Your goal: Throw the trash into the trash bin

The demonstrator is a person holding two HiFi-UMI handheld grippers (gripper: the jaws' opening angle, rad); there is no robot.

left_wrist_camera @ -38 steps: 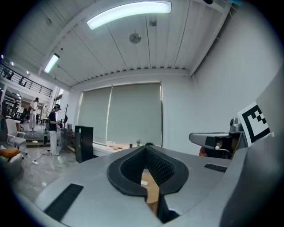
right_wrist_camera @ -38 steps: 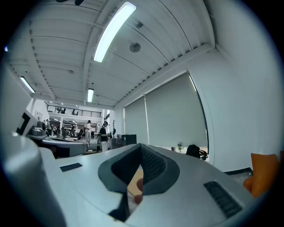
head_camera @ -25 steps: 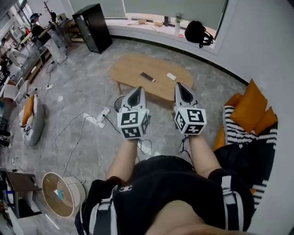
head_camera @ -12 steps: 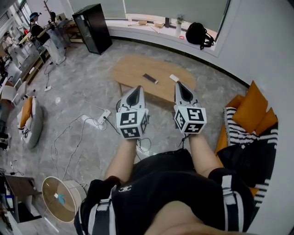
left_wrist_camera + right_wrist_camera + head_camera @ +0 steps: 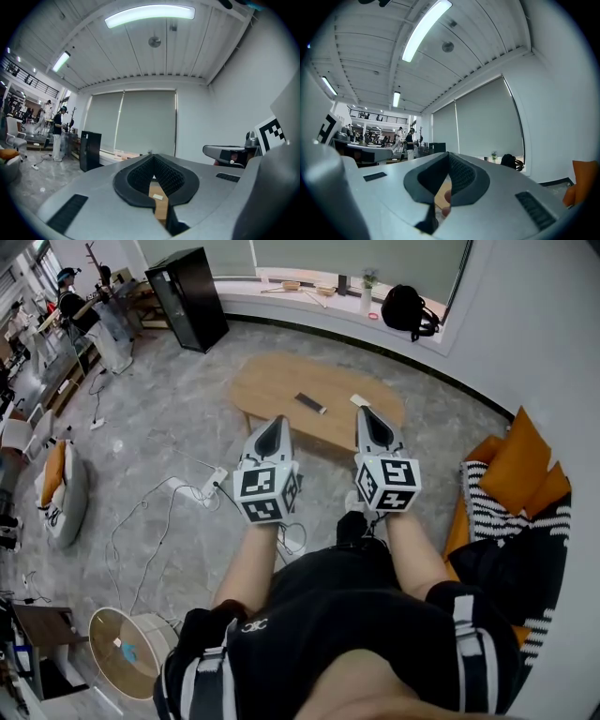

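A low wooden table (image 5: 281, 382) stands ahead on the grey floor. On it lie a small white scrap (image 5: 361, 400) and a dark flat remote-like bar (image 5: 308, 403). My left gripper (image 5: 277, 422) and right gripper (image 5: 364, 413) are held level side by side, pointing at the table's near edge, short of it. Both are shut with nothing between the pads. In the left gripper view the gripper's (image 5: 153, 156) tips meet, and table wood with the white scrap (image 5: 159, 197) shows through the gap below. The right gripper's (image 5: 448, 153) tips also meet. A round open bin (image 5: 101, 632) stands behind me at the lower left.
A black cabinet (image 5: 192, 296) stands at the back left and a black backpack (image 5: 405, 307) on the window ledge. Orange cushions and a striped blanket (image 5: 511, 474) fill the right. Cables and a power strip (image 5: 211, 482) cross the floor left of me. People stand at the far left.
Both grippers and I have moved forward toward the table. The round bin has slid lower in the head view. A dark shoe now shows between my arms.
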